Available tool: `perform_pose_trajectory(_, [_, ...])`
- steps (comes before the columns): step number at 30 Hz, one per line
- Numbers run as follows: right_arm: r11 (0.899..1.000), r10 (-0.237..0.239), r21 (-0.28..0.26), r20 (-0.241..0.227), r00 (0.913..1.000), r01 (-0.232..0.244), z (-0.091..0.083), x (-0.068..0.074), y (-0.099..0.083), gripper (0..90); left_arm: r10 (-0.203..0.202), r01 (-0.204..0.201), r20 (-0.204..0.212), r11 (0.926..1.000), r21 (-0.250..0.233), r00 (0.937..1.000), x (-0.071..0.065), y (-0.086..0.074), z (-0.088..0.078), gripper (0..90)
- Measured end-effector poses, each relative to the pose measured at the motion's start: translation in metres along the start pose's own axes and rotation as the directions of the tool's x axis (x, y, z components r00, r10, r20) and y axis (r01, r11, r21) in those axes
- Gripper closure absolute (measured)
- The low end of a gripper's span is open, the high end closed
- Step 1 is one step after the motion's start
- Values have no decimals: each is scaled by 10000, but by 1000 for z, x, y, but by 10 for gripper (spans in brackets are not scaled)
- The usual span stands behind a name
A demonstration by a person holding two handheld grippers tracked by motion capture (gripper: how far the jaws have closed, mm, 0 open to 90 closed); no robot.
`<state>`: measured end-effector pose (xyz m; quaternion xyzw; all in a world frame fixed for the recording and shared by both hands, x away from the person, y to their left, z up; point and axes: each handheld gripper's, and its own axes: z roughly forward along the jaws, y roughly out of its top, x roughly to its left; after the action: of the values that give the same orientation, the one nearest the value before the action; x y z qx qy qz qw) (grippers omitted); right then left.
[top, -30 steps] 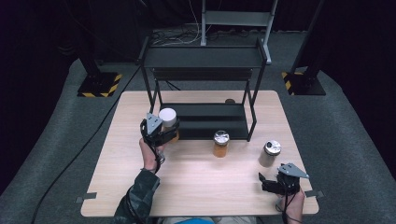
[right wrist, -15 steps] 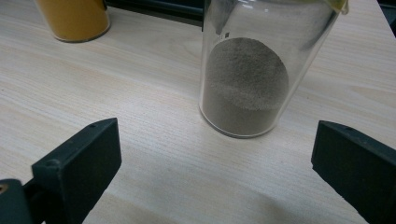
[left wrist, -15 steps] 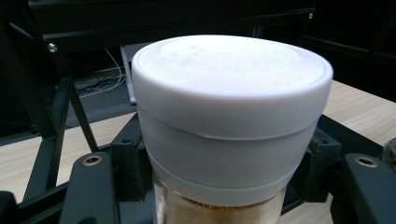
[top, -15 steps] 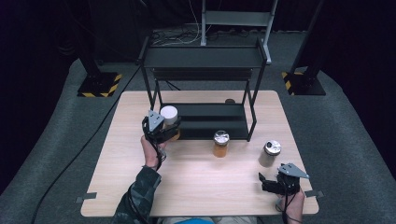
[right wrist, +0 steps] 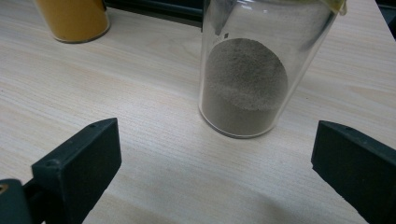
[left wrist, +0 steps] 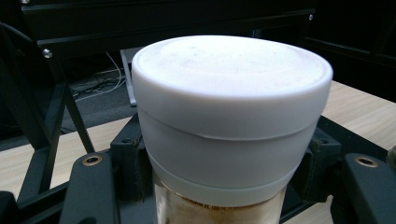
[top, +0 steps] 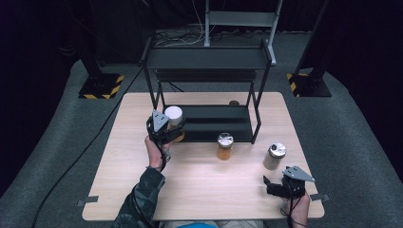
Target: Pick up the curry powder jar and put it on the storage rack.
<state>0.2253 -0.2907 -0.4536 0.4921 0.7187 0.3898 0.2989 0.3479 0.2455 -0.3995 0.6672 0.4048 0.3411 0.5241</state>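
High view: white-capped jar (top: pixel 174 115) upright, axis vertical.

I see the table (top: pixel 199 190) lit bright from overhead, w/ a glare patch at centre; frame edges go near black. High view is soft, low-res. White lid (left wrist: pixel 231 79) is washed out up close; bg blurred behind it.

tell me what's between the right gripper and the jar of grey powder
Nothing: the right gripper view shows bare wooden table between the open right gripper and the jar of grey powder.
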Motion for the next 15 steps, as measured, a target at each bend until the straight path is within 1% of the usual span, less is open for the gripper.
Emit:
perform_pose_trajectory(10, [10000,-30,7,2,10000,30,0,0,0,7,-22,22,-85,10000,-40,10000,1,0,5,344])
perform_pose_trajectory(15, [10000,-32,38,-3,10000,32,0,0,1,7,-42,43,-103,10000,66,9999,2,1,9,344])
